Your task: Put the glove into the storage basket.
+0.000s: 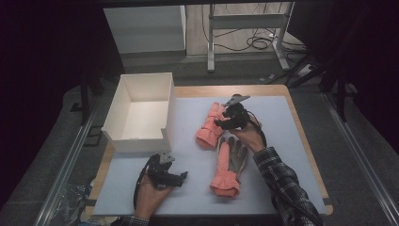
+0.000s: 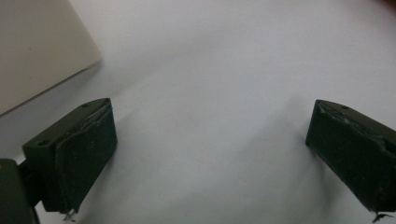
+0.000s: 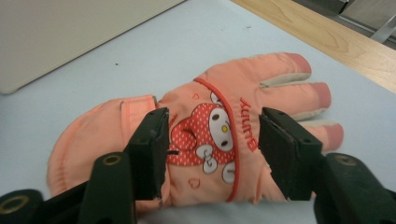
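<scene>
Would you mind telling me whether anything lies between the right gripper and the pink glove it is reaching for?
Nothing visible does. The right gripper hangs just over the back of the far pink glove, its open jaws on either side of the printed figure, with nothing between them and the fabric. The second glove lies apart, nearer the person.

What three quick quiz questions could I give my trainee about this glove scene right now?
1. True or false: the right gripper is clamped on the cartoon glove.
2. Which glove lies palm up: A, the cartoon glove, or B, the nearer glove?
3. What stands left of the gloves?

Key
1. False: its jaws stand open over the glove.
2. B, its grey palm shows.
3. A white box, empty; the left gripper waits open near it.
</scene>
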The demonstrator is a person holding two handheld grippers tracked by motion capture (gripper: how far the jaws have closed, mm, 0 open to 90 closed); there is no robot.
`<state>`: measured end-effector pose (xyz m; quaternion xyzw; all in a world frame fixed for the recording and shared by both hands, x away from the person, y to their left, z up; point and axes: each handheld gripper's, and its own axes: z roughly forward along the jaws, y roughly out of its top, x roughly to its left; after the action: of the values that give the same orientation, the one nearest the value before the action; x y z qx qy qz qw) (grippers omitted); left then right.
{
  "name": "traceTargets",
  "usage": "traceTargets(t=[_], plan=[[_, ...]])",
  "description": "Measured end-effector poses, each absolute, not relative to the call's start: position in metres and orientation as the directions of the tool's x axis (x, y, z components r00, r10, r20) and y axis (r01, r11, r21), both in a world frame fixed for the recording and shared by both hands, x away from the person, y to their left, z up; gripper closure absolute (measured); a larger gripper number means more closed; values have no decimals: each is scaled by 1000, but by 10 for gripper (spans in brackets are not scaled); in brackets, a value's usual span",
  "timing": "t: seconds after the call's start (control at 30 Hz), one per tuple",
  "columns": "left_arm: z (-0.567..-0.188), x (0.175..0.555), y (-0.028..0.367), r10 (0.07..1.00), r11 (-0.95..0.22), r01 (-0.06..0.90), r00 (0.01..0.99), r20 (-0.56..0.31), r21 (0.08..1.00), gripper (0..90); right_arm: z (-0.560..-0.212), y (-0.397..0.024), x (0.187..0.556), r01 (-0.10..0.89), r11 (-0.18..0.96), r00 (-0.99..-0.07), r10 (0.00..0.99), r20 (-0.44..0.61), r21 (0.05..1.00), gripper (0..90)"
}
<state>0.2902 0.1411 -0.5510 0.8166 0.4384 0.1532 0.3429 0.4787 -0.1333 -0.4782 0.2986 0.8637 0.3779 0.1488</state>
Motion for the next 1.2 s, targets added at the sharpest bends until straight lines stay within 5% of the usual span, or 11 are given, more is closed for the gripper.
traceTargets(t=[0.43,0.83,1.2], plan=[[-551,290,141,821,-380,611,569,-51,695,22,-504,-119,498,453,572,-770,638,-23,683,427],[-551,290,141,821,-381,610,569,-51,695,22,-506,-115,496,493,569,-753,658,-3,658,828],[-551,290,141,821,-380,612,569,-52,694,22,-486,-120,492,483,545,-753,658,8,685,870]])
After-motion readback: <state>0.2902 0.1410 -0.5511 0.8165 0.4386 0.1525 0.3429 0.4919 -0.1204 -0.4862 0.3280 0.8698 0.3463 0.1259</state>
